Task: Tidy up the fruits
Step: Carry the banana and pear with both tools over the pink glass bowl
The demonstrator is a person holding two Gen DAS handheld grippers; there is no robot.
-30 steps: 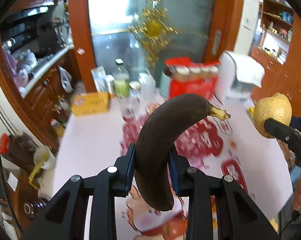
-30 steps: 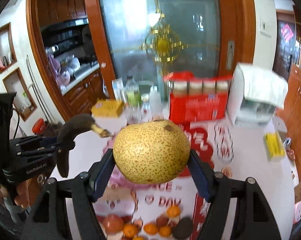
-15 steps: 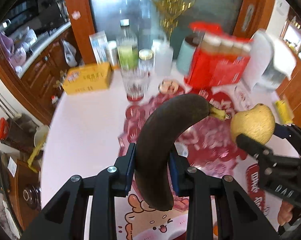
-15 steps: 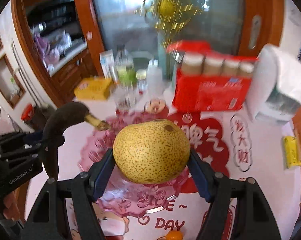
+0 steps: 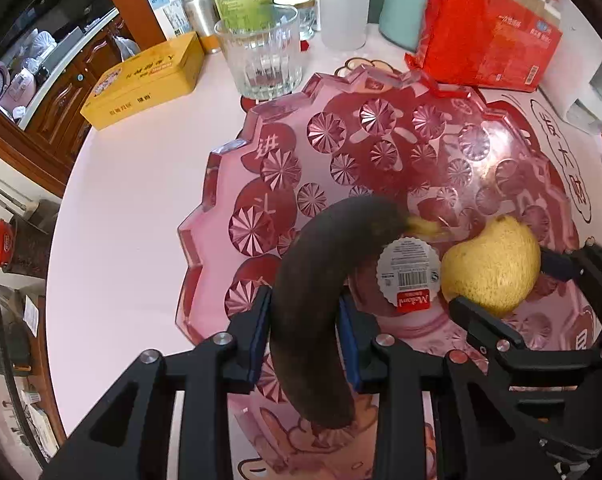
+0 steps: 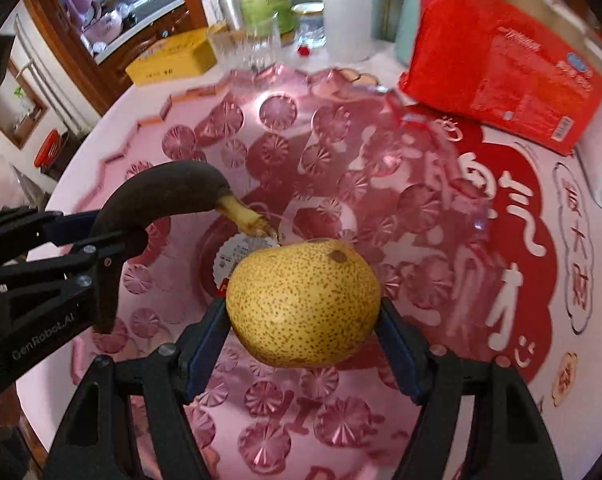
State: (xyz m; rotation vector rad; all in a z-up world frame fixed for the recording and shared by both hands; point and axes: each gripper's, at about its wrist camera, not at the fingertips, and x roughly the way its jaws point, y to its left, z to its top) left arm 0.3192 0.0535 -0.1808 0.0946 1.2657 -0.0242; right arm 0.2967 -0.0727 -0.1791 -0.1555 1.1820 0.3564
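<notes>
Two fruits over pink cut-glass bowl [image 5: 229, 184]: blackened banana [image 5: 321, 280] and speckled yellow pear [image 6: 303, 302]. Banana between pads of left gripper [image 5: 304, 344], jaws narrow and just easing apart, stem toward 1 o'clock above round label [image 5: 409, 276] on bowl floor. Pear at 3 o'clock of banana, clamped in right gripper [image 6: 303, 344], jaws fairly wide. Glass tumbler [image 5: 261, 52] at bowl's 12 o'clock, yellow tin [image 5: 141, 80] at 10, red package [image 5: 485, 32] at 2.

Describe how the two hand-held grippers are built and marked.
Both are matte black with angular, cut-out finger arms, silver round bolt heads at the joints and blue pads lining the inner fingertips. The left hand-held gripper shows white "GenRobot.AI" lettering on its side in the right wrist view. The right hand-held gripper matches it in build.
</notes>
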